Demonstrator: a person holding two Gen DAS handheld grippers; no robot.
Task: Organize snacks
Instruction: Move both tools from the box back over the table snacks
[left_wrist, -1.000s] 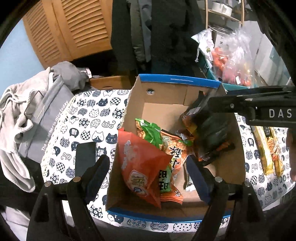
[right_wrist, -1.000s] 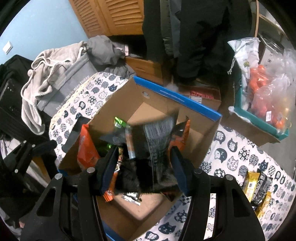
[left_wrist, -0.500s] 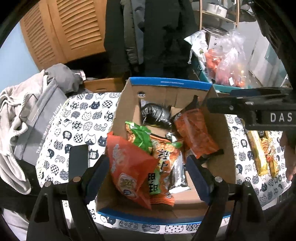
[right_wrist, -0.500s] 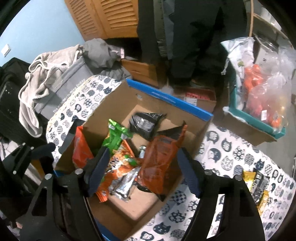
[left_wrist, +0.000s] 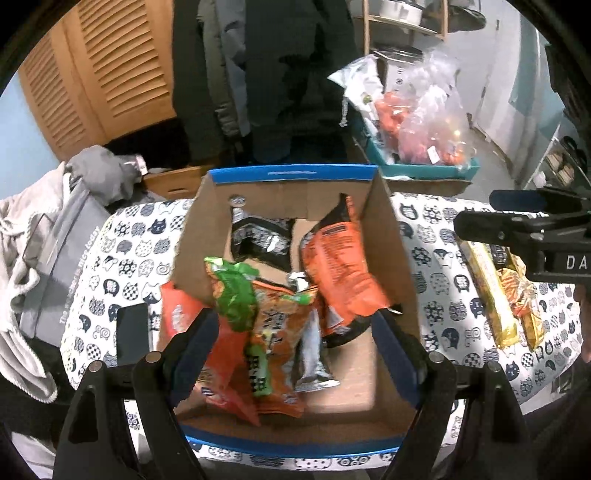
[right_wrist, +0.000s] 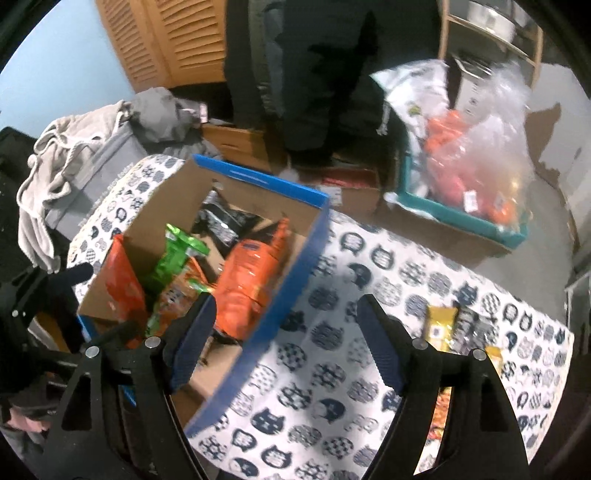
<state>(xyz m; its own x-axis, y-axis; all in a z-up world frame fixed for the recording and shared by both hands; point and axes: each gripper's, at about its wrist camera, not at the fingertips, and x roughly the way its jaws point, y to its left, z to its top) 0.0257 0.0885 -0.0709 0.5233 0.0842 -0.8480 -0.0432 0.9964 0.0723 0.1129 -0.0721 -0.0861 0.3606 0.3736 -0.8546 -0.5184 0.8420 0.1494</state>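
Note:
A cardboard box with a blue rim (left_wrist: 291, 173) (right_wrist: 258, 181) stands on the cat-print tablecloth (right_wrist: 369, 295). Inside lie an orange bag (left_wrist: 343, 266) (right_wrist: 251, 280), a black packet (left_wrist: 262, 240) (right_wrist: 221, 221), a green packet (left_wrist: 232, 291), a red-orange bag (left_wrist: 177, 310) and a silver packet (left_wrist: 312, 354). My left gripper (left_wrist: 293, 325) hangs open above the box, touching nothing. My right gripper (right_wrist: 286, 306) is open and empty over the box's right wall and the cloth. Yellow snack bars (left_wrist: 495, 299) (right_wrist: 439, 325) lie on the cloth to the right.
A black phone (left_wrist: 131, 332) lies left of the box. Grey clothes (left_wrist: 55, 236) are piled at the far left. A teal tray holding plastic bags (left_wrist: 424, 170) sits on the floor behind. Dark coats (left_wrist: 280, 74) hang beyond the table.
The right gripper opened and dropped the orange bag and black packet into the box, then drew away to the right over the cloth. The left gripper shifted slightly and stayed open.

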